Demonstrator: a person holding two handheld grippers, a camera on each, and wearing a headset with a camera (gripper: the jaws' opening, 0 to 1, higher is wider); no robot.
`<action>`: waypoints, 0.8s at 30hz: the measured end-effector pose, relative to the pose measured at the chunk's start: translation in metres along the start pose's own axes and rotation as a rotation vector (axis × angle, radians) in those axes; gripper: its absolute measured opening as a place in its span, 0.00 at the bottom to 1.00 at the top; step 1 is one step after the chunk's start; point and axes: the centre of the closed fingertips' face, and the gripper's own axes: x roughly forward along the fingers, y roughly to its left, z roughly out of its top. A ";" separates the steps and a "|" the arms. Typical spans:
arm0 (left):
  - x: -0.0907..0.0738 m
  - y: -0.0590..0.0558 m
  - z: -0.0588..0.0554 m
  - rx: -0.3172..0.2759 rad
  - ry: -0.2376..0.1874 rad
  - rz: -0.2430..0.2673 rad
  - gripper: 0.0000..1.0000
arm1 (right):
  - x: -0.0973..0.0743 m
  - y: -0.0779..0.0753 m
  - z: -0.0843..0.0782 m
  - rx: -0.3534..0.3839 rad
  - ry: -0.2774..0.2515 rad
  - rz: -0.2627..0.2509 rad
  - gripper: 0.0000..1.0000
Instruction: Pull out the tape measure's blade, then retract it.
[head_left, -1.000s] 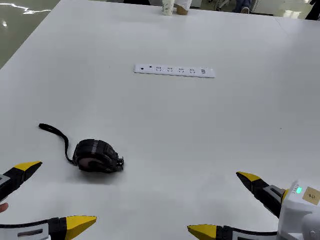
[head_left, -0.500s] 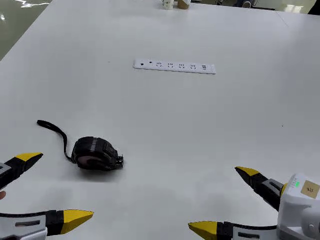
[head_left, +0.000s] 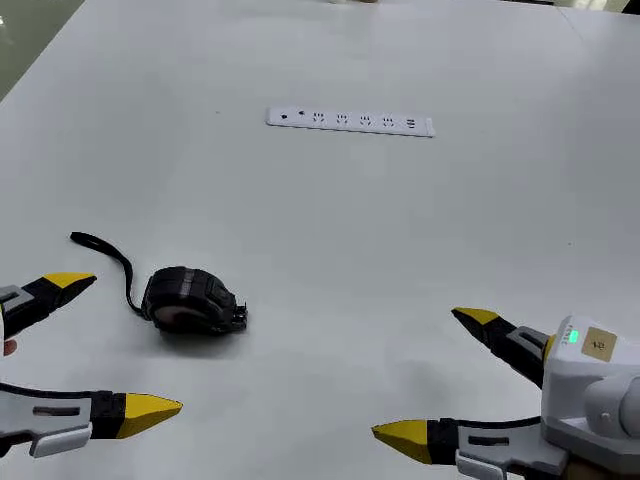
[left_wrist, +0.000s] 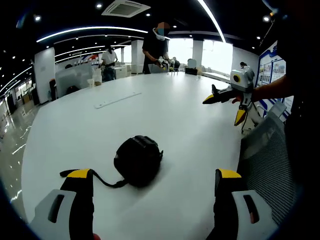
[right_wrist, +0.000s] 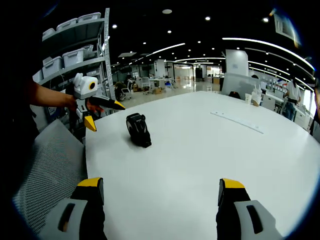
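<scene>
The left gripper is held at the near side of the white table with its jaws spread wide and nothing between them. The black tape measure lies on its side on the table just ahead of the yellow tips, touching neither jaw, and in the left gripper view it sits in line with the gap between them. Its blade is wound in, with only the end hook showing at the mouth of the case, on the side turned toward the right gripper. A black strap trails from the other end of the case, curving away past the left gripper's outer tip. The right gripper is well apart from the tape measure, its jaws also wide apart and empty; in its own view the tape measure lies ahead and off to the left. A white power strip lies flat far ahead of both grippers, well beyond the tape measure
</scene>
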 end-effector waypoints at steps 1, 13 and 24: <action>0.001 0.000 0.000 0.005 0.004 -0.006 0.99 | 0.002 0.000 0.000 -0.004 0.002 0.004 0.95; 0.014 0.008 0.002 0.083 0.049 -0.076 0.91 | 0.024 -0.004 0.004 -0.090 0.037 0.075 0.86; 0.023 0.019 0.001 0.143 0.093 -0.118 0.80 | 0.046 -0.002 0.008 -0.165 0.052 0.146 0.78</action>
